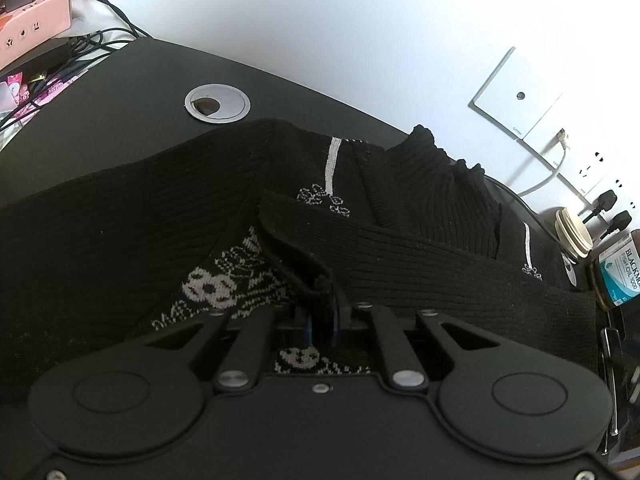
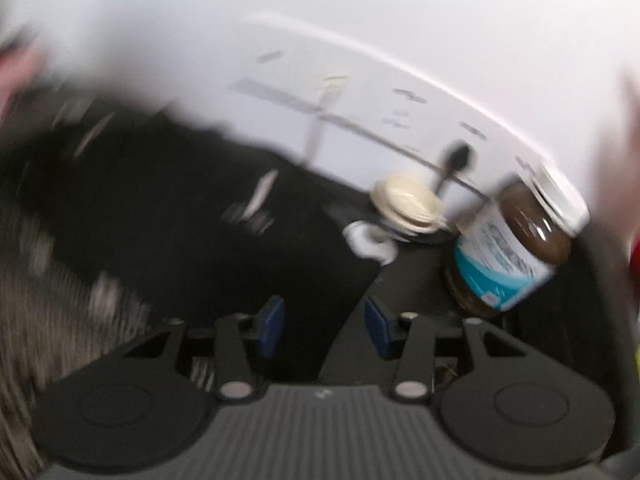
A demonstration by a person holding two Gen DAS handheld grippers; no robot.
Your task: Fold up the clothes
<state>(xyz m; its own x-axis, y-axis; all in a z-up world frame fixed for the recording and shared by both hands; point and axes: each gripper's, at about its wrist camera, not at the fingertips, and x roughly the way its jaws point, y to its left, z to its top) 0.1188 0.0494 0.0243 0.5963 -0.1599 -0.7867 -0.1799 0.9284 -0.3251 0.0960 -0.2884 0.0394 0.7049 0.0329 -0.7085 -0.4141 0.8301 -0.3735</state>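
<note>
mid-fold: left gripper (image 1: 322, 300) pinches a sleeve of the black sweater (image 1: 120, 220) lying on the counter (image 1: 132, 76); right gripper (image 2: 325, 324) open, empty; next it likely needs a fresh hold on the sweater

We see the sweater (image 1: 160, 216) spread on the desk (image 1: 132, 80), the cable grommet (image 1: 217, 103) beyond it. At far right, a cup (image 1: 573, 235) stands just behind the bottle (image 1: 618, 270)

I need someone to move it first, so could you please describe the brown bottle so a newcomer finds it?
Look along the black desk to its end by the wall sockets. Beside the cream-lidded cup stands the brown bottle, the only thing with a teal-and-white label.
</note>
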